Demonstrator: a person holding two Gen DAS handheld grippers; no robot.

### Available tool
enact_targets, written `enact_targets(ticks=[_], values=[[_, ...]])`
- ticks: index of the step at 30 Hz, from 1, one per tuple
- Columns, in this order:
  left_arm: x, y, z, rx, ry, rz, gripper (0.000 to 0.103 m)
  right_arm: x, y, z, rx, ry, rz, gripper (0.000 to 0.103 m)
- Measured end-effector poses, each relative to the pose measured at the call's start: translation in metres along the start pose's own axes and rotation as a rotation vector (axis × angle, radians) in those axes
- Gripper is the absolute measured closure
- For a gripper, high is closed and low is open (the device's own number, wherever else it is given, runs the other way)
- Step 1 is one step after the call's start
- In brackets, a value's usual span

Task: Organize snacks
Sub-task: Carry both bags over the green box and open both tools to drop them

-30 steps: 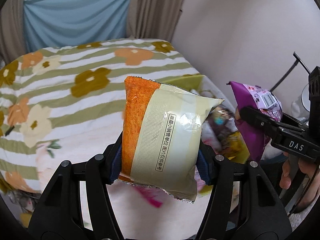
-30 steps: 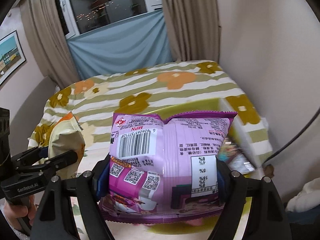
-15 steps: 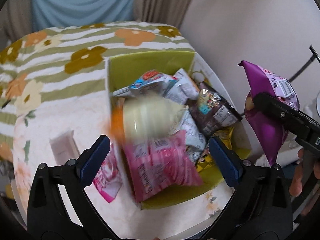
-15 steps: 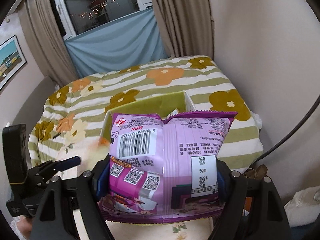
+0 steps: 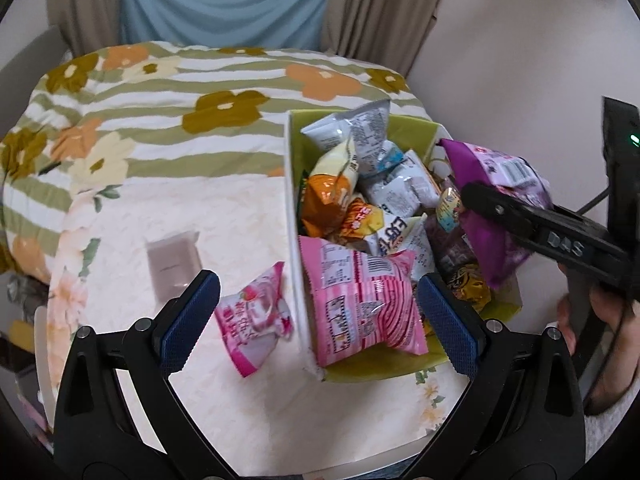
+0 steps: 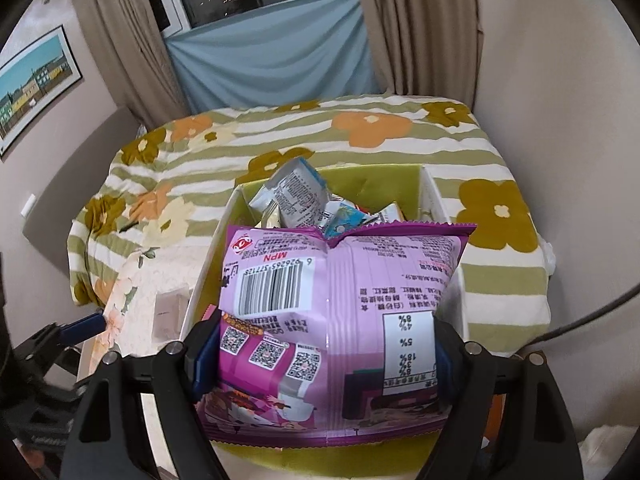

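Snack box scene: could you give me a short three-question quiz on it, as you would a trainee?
1. True or false: the left gripper is open and holds nothing.
2. What does the right gripper hold? A) orange packet B) purple bag C) nothing
3. Which snack lies on the table outside the green box?

Key: 1 true; 2 B; 3 the small pink packet.

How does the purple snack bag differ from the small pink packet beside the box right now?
The purple snack bag is clamped in the right gripper, held over the green box; the small pink packet lies loose on the table, outside the box's white wall. The purple bag looks larger. The open left gripper holds neither. Both are sealed snack packs.
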State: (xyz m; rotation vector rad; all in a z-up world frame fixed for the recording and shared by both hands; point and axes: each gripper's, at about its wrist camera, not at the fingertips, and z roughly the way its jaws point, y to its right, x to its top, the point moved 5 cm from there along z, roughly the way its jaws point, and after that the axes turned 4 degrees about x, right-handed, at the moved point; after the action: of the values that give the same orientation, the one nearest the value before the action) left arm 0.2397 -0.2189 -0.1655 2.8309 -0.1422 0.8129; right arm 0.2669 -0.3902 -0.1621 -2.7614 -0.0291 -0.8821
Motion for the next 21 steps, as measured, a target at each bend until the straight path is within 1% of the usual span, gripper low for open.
enact_targets(ticks=[5,7,9,11,15,21], values=[[-0.003,-0.012,-0.004,0.029,0.002,-0.016,0.004,0.008,-0.005,0.019,-0.002,-0.024,-0.022,0.022],[-0.005,-0.016,-0.004,0.036,-0.001,-0.026,0.004,0.01,-0.006,0.022,0.001,-0.02,-0.027,0.017],[-0.009,-0.022,-0.004,0.041,-0.006,-0.035,0.004,0.01,-0.007,0.021,0.006,-0.003,-0.034,0.01],[-0.011,-0.026,-0.004,0.041,-0.012,-0.043,0.004,0.008,-0.009,0.018,-0.003,0.021,-0.044,0.005],[-0.017,-0.034,-0.007,0.045,-0.012,-0.057,0.004,0.003,-0.009,0.013,-0.018,0.033,-0.054,0.004],[-0.021,-0.047,-0.017,0.043,0.0,-0.082,0.004,-0.006,-0.008,0.0,-0.008,0.039,-0.04,0.004]])
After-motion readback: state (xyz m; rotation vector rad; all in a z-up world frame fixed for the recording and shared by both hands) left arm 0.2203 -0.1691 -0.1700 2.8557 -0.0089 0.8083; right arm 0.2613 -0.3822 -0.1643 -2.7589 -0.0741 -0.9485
